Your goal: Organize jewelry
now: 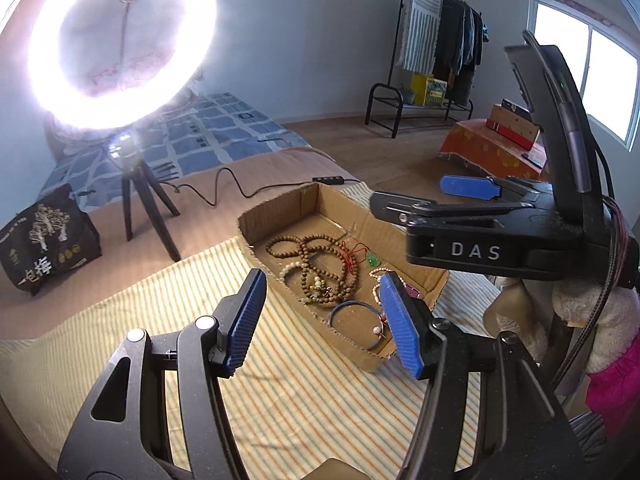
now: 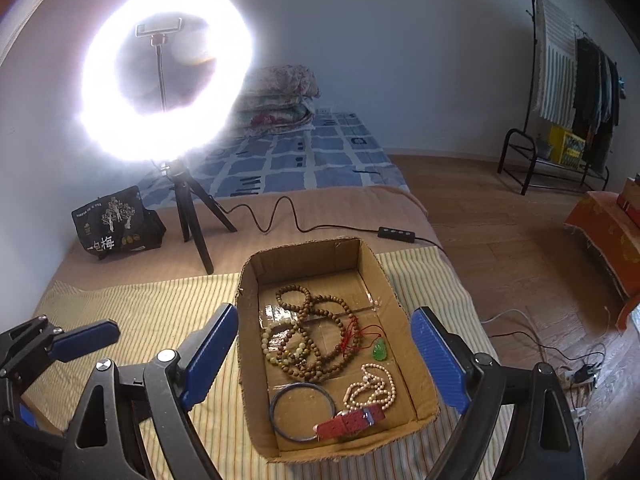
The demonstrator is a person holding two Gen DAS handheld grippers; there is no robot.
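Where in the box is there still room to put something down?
The far end of the cardboard box, past the wooden bead necklace, is bare. So is a strip along the right wall beyond the green pendant. The near end is crowded: dark bangle, pearl strand, red strap.

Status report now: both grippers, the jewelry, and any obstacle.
Left gripper open, empty; right gripper open, empty, above open brown cardboard box. Brown wooden bead strands, white pearl necklace, dark bangle inside. No obstacle seen.

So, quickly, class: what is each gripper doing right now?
Left gripper: open, holding nothing.
Right gripper: open, holding nothing, above the cardboard box.
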